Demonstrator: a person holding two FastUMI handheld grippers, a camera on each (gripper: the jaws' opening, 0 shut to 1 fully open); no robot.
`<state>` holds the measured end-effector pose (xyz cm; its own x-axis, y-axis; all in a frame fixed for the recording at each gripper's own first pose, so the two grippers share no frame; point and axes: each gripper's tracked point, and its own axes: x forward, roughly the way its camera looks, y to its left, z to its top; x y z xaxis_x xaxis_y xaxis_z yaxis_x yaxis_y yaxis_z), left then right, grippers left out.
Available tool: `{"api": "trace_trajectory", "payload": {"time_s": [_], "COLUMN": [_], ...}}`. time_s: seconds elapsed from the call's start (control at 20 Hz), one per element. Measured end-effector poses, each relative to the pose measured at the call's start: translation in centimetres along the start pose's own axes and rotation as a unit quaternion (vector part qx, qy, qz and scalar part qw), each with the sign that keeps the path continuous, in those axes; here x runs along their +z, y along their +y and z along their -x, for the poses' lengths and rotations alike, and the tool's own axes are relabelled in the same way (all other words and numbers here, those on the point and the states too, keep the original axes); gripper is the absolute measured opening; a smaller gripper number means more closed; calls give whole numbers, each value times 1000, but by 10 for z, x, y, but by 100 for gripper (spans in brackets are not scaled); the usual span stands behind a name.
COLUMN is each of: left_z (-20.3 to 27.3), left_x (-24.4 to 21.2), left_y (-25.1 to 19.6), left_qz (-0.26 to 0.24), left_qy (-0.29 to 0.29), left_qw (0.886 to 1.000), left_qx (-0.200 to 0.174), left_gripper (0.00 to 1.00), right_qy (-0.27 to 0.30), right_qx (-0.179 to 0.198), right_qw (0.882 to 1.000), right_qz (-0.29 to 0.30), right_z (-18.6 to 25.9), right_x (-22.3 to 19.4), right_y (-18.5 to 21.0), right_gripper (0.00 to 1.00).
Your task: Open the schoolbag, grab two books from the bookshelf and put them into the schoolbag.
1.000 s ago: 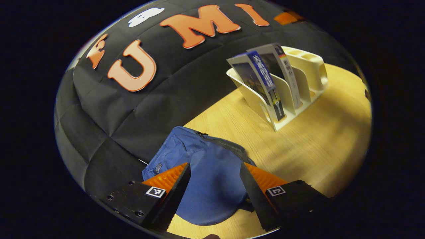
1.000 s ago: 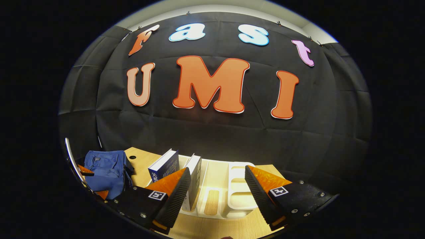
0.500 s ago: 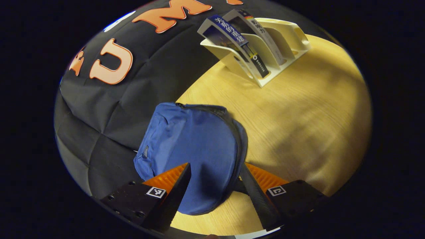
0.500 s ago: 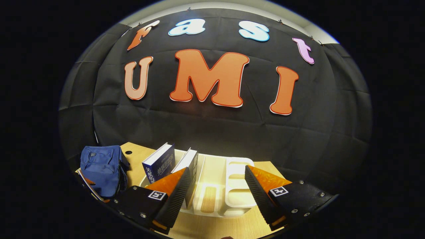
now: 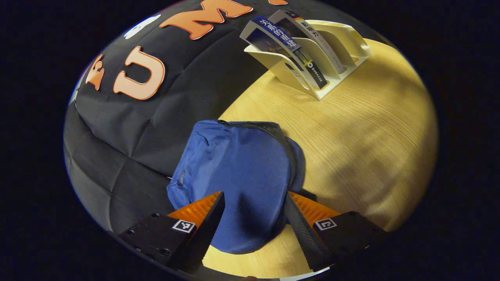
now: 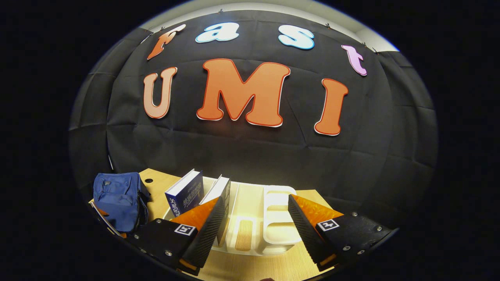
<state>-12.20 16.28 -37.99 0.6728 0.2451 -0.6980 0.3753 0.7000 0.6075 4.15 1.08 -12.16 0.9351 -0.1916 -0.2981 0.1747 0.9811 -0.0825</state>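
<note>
Wooden table (image 5: 351, 132) fills the booth floor, black cloth behind. Left gripper (image 5: 254, 226) hovers wide open and empty above the closed blue schoolbag (image 5: 238, 171). Right gripper (image 6: 256, 230), likewise spread and empty, faces the cream bookshelf (image 6: 273, 218). Two books (image 5: 289, 50) lean in the bookshelf at one o'clock from the schoolbag.

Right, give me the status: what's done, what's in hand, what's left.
Done: nothing yet. The schoolbag looks zipped shut, and both books stand in the bookshelf. In hand: the left gripper, jaws open, hovers at the bag; the right gripper, open, faces the shelf. Left: open the bag, move both books in.
</note>
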Motion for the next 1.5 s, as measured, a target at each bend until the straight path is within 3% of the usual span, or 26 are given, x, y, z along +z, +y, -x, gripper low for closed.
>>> {"api": "trace_trajectory", "payload": {"time_s": [0.3,0.5,0.6,0.7,0.8,0.9,1.0,1.1,1.25,1.3,1.35,1.5], "left_z": [-6,-3,-11,-24,-29,-26,-21,-19,-18,-17,-17,-10], "left_x": [-1,18,12,6,7,17,27,30,32,37,39,53], "left_y": [-3,20,21,19,22,26,37,47,60,68,75,97], "left_qz": [-13,-44,-40,-38,-46,-45,-50,-38,-14,-6,1,37], "left_qy": [3,-20,-10,3,14,3,-4,-3,2,0,0,-9], "left_qw": [1000,998,998,998,998,998,998,999,1000,1000,1000,999], "left_qx": [14,47,44,41,48,48,50,38,10,7,-1,-26], "left_gripper": [95,85,84,72,73,54,21,10,8,0,7,8], "right_qy": [-6,-10,-12,-13,-17,-19,-16,-16,-4,0,1,18], "right_qx": [3,4,4,5,5,8,14,20,46,56,62,75], "right_qw": [1000,1000,1000,1000,1000,1000,1000,1000,999,998,998,997], "right_qz": [0,1,-1,-2,1,2,-4,-6,-6,-7,-6,3], "right_z": [2,2,3,2,4,5,4,3,-5,-7,-10,-24], "right_x": [6,10,12,13,16,18,18,21,22,25,29,33], "right_y": [2,2,3,5,6,9,14,21,42,51,58,80], "right_gripper": [97,97,97,97,97,97,97,97,97,97,97,97]}}
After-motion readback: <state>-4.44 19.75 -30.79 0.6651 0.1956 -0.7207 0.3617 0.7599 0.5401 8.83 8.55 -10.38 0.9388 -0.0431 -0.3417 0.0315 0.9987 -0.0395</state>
